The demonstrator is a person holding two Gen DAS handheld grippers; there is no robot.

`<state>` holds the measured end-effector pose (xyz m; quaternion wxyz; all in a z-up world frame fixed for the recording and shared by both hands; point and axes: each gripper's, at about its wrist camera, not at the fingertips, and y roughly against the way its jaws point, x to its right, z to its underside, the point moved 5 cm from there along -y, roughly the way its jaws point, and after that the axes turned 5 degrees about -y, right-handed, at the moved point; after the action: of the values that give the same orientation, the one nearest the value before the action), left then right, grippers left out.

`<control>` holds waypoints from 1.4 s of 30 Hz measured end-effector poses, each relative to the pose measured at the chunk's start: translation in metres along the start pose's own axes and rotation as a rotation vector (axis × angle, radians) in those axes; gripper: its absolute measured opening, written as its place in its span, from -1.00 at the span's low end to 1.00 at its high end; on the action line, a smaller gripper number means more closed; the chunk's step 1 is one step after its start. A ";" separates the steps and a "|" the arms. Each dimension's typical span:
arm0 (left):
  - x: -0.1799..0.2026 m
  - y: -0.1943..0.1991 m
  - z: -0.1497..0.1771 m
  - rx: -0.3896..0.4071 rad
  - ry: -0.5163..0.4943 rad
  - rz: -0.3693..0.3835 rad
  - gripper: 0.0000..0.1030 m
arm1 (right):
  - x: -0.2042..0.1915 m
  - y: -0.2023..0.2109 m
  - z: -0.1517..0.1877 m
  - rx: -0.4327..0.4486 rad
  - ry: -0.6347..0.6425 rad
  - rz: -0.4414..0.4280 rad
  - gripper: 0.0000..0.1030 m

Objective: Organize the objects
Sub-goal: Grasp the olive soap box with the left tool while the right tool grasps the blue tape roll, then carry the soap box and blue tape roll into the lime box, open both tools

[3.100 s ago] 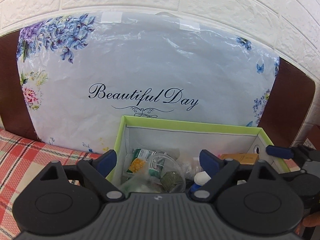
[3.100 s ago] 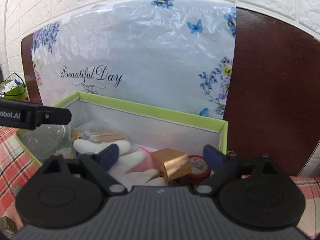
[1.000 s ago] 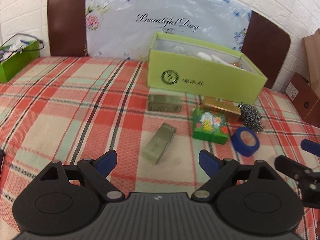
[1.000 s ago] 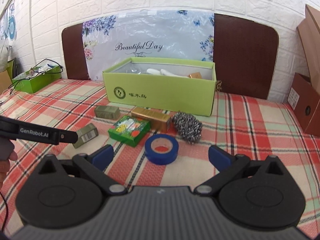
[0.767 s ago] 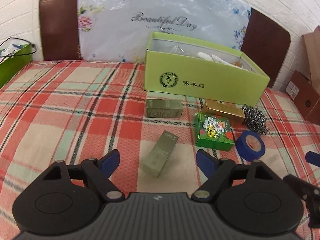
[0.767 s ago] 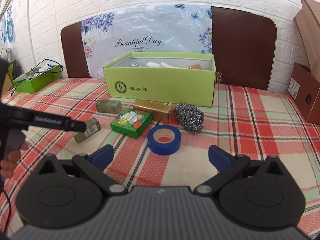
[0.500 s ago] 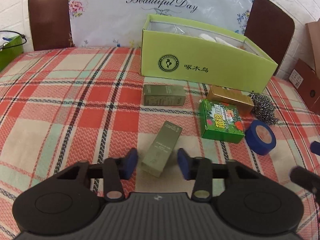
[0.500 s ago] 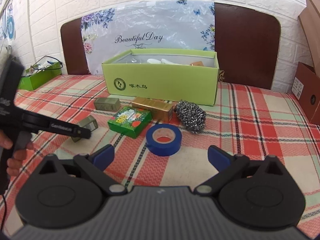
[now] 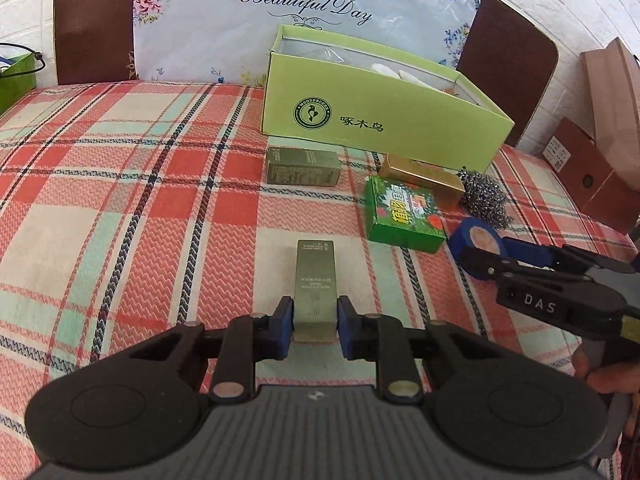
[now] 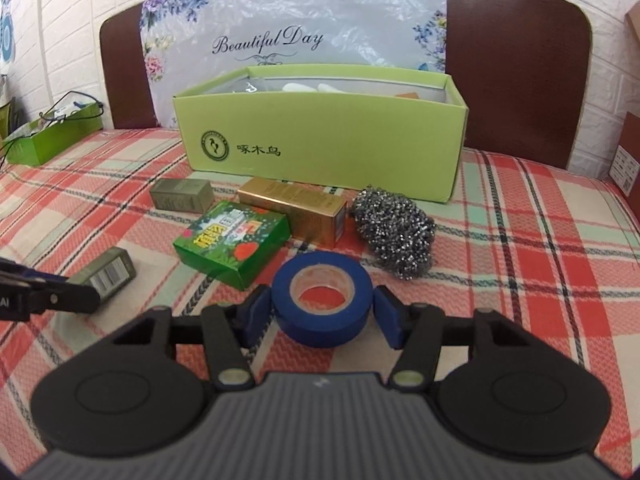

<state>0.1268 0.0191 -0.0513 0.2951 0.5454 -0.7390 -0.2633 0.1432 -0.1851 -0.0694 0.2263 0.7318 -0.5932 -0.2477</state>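
My left gripper (image 9: pixel 314 326) is shut on the near end of a slim olive-grey box (image 9: pixel 315 280) that lies on the plaid tablecloth. My right gripper (image 10: pixel 322 312) is closed around a blue tape roll (image 10: pixel 322 294), its pads touching both sides of the roll on the cloth. The same roll (image 9: pixel 478 246) and the right gripper (image 9: pixel 520 264) show at the right of the left wrist view. The open green box (image 10: pixel 320 140) stands behind, with white items inside.
Between the grippers and the green box (image 9: pixel 380 116) lie a second olive box (image 10: pixel 182 196), a green printed carton (image 10: pixel 232 240), a gold box (image 10: pixel 294 210) and a steel scouring ball (image 10: pixel 394 232). A small green basket (image 10: pixel 52 136) sits far left. Brown cartons (image 9: pixel 592 176) stand right.
Both grippers have come down from the green box to the table. The left jaws closed onto the olive-grey box. The right jaws closed around the blue tape roll.
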 end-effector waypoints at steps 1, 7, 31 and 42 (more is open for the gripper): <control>0.001 0.001 0.002 -0.004 -0.006 0.004 -0.55 | -0.002 0.004 0.003 -0.011 0.007 0.001 0.08; 0.012 0.011 0.019 -0.031 -0.041 0.012 -0.55 | -0.011 0.047 0.033 -0.059 0.009 -0.033 0.08; 0.016 0.011 0.021 -0.019 -0.005 -0.046 -0.45 | -0.026 0.073 0.061 -0.068 0.008 -0.074 0.17; 0.018 0.011 0.021 -0.014 -0.005 -0.048 -0.41 | -0.027 0.074 0.061 -0.065 0.010 -0.070 0.17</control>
<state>0.1003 0.0057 -0.0556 0.2907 0.5602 -0.7247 -0.2767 0.0441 -0.1749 -0.0680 0.2441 0.7456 -0.5578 -0.2709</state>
